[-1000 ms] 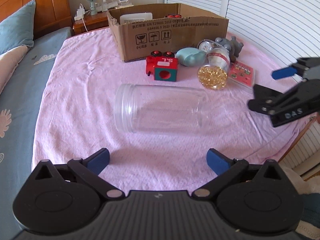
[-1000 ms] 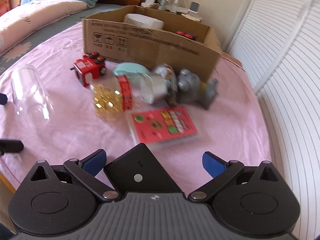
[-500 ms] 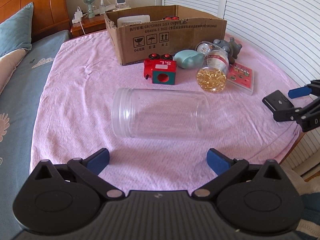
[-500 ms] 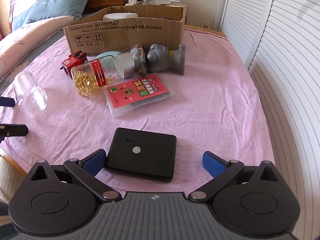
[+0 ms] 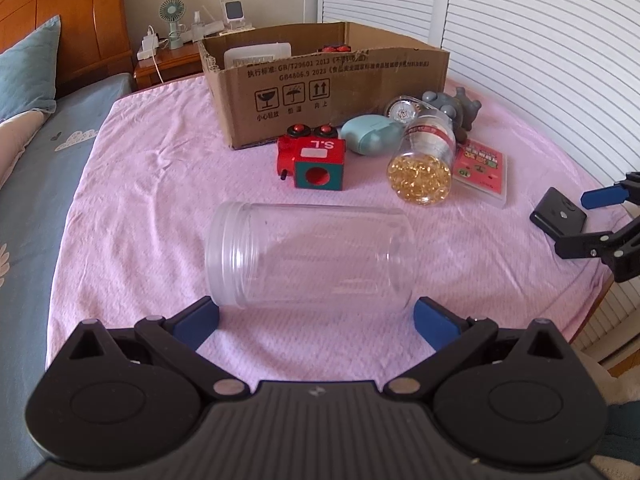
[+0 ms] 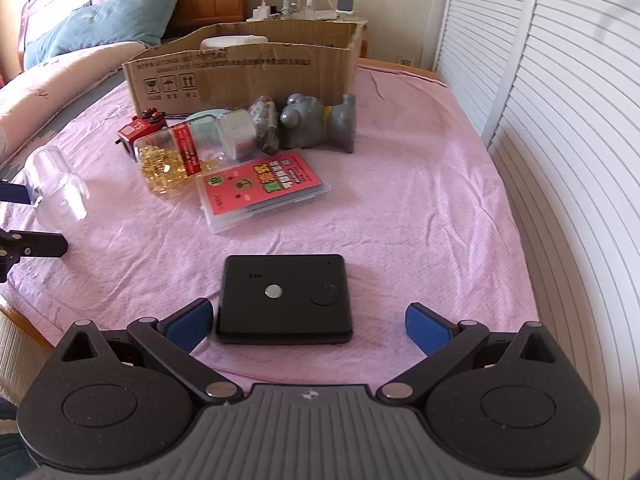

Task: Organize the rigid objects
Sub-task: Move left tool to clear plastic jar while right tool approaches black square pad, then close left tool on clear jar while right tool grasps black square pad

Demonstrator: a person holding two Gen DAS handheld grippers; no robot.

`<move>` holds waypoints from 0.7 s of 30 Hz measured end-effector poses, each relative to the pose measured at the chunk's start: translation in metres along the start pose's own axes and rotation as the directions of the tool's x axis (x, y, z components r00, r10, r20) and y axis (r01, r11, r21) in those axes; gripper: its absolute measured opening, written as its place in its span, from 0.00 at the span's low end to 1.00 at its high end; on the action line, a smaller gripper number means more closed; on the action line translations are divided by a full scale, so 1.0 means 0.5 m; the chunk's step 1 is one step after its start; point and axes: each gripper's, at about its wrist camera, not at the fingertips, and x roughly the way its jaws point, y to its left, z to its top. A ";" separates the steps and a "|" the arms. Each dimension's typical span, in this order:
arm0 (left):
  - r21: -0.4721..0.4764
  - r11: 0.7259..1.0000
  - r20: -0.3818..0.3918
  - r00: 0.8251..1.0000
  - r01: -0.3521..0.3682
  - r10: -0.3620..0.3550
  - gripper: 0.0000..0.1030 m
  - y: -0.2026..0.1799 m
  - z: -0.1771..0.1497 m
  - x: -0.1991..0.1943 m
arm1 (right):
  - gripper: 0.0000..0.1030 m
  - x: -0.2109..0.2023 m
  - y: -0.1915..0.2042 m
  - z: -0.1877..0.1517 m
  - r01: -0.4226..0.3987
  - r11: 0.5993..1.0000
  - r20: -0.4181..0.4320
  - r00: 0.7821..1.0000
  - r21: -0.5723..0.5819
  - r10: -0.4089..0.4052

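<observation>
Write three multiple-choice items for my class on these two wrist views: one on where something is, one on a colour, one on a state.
1. Where is the black device?
A. in the cardboard box
B. on the pink cloth between the right gripper's fingers
C. on the card case

2. What colour are the pads of the left gripper?
A. blue
B. yellow
C. white

3. How is the clear jar placed?
A. upright with its lid on
B. lying on its side, empty, no lid
C. upside down and full

Answers: 1 B, it lies on the pink cloth inside the open right gripper. 2 A, both pads show blue. 3 B, its open threaded mouth faces sideways.
</observation>
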 end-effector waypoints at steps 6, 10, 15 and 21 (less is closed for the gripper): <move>-0.002 1.000 0.007 1.000 -0.001 0.001 1.00 0.001 0.000 0.002 | 1.00 0.006 0.034 0.008 -0.048 0.997 0.008 0.999 -0.057 0.048; -0.002 1.000 0.009 1.000 0.000 0.000 1.00 0.002 0.001 0.002 | 1.00 0.008 0.045 0.012 -0.066 0.995 0.011 0.998 -0.077 0.067; 0.000 1.000 0.022 1.000 -0.017 0.017 1.00 -0.001 0.006 -0.004 | 0.98 0.009 0.040 0.016 -0.071 0.994 0.010 0.997 -0.079 0.072; 0.011 1.000 0.051 0.999 -0.018 0.017 1.00 -0.009 0.022 -0.016 | 0.88 0.007 0.028 0.022 -0.065 0.995 0.009 0.998 -0.072 0.066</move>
